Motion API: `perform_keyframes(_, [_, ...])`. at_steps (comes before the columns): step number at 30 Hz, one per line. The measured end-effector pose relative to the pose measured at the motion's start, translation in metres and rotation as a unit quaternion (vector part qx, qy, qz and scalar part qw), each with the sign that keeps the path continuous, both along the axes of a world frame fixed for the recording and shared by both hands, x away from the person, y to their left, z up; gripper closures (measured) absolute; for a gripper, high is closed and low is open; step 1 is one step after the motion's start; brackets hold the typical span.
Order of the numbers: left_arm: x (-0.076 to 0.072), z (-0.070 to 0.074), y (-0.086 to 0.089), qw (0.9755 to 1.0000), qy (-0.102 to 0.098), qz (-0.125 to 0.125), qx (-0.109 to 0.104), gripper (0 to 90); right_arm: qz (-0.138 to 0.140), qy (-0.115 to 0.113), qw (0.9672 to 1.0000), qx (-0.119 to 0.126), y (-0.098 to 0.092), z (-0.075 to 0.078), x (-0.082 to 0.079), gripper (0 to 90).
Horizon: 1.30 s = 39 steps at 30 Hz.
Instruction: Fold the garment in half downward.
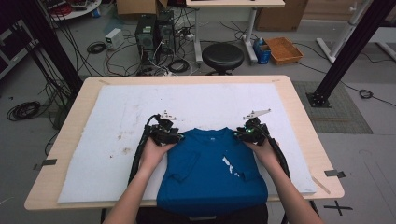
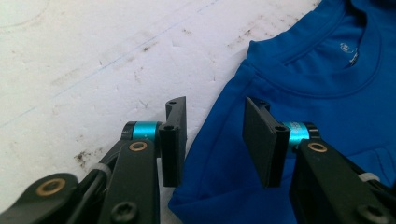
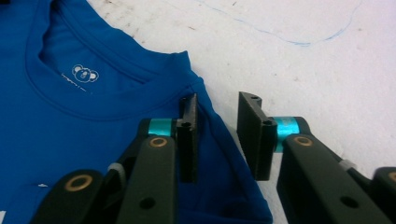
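Blue T-shirt (image 1: 212,170) lies flat on the white mat (image 1: 116,116), near edge of the desk (image 1: 299,107), collar (image 1: 208,131) pointing away from the person, hem hanging toward the near edge. Sleeves look folded in over the body; small white print mid-chest. Long axis runs near-to-far.

Left hand-held gripper (image 1: 173,135) sits at the left shoulder, right hand-held gripper (image 1: 240,135) at the right shoulder, one each side of the collar, about equally near. Both are open, nothing gripped. In the left gripper view, the shoulder edge lies between and below the jaws; the same holds in the right gripper view.

Likely next: pinch both shoulders. The fabric lies right under each gripper, so the move is a short drop, then close.
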<state>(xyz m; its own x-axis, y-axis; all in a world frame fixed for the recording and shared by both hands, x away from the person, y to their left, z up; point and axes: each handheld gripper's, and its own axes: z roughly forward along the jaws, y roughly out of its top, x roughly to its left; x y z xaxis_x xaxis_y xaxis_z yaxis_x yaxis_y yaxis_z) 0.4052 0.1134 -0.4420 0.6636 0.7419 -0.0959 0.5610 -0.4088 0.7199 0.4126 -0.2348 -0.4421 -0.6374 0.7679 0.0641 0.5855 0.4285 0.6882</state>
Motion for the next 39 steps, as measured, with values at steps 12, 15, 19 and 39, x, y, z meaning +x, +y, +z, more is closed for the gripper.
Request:
perform_keyframes(12, [0.000, 0.000, -0.007, 0.9999, -0.009, -0.001, 0.010, 66.5, 0.007, -0.008, 0.9999, -0.010, 0.001, 0.000, 0.000, 74.2])
perform_keyframes(15, [-0.001, 0.000, -0.009, 0.9996, -0.012, -0.016, 0.018, 77.4, 0.017, -0.013, 0.9996, -0.016, 0.003, 0.000, -0.002, 83.9])
perform_keyframes(19, [-0.003, 0.001, -0.011, 0.9993, -0.016, -0.024, 0.023, 87.2, 0.022, -0.019, 0.9993, -0.022, 0.005, 0.001, -0.003, 88.2])
perform_keyframes(39, [0.027, 0.017, 0.002, 0.9992, -0.036, -0.005, -0.020, 88.0, 0.004, -0.031, 0.9994, 0.018, 0.002, 0.019, 0.028, 89.0])
